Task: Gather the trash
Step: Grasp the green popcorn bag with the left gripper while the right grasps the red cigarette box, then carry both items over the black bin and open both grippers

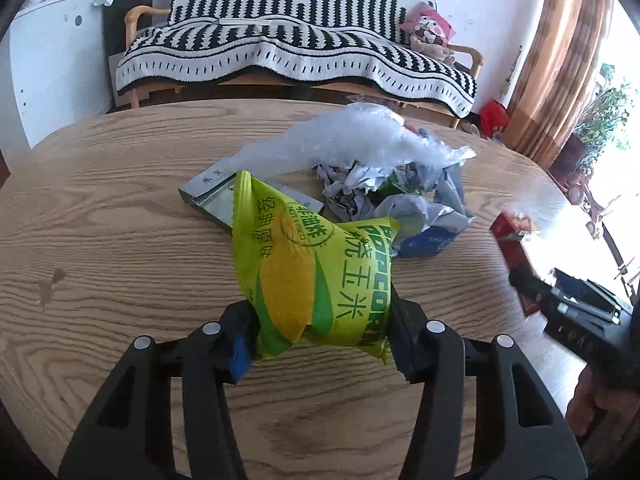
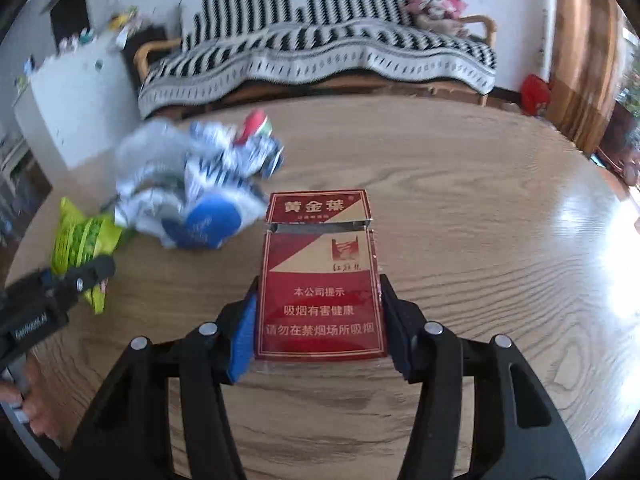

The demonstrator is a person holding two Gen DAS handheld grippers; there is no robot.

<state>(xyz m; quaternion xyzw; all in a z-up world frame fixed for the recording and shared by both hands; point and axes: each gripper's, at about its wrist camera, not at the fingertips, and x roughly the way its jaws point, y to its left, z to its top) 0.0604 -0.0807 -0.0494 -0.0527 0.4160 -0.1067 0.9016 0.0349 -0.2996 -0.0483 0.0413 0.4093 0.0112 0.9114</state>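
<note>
My left gripper is shut on a yellow-green popcorn bag and holds it above the wooden table. My right gripper is shut on a red cigarette pack with its lid flipped open. The pack also shows blurred at the right in the left wrist view. The popcorn bag and the left gripper show at the left in the right wrist view. A pile of crumpled wrappers and clear bubble wrap lies mid-table, with a flat grey box beside it.
A sofa with a black-and-white striped throw stands behind the table, with a plush toy on it. A white cabinet is at the left. A curtain and a red bag are at the right.
</note>
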